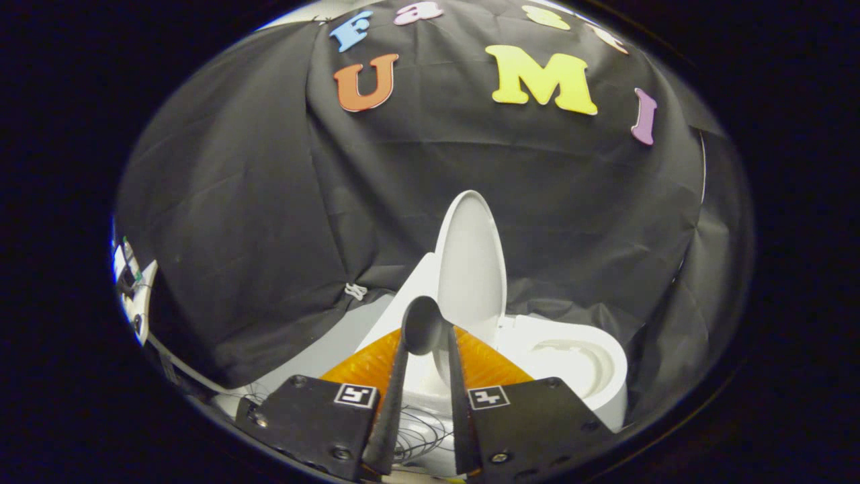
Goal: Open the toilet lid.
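Note:
The white toilet lid (470, 262) stands raised, nearly upright, above the open bowl (578, 366) and its seat. My gripper (427, 329) sits at the lid's lower side edge. The fingers are drawn close together, and that edge runs down between them. Both fingertips (411, 336) seem to press on the lid's rim, though the contact itself is dark and hard to make out. The white tank and body of the toilet (403, 302) lie just behind the fingers.
Black cloth drapes the wall behind and around the toilet. A white frame with small fittings (131, 286) stands far off to the side. Thin wires (420, 430) lie on the pale floor below the fingers.

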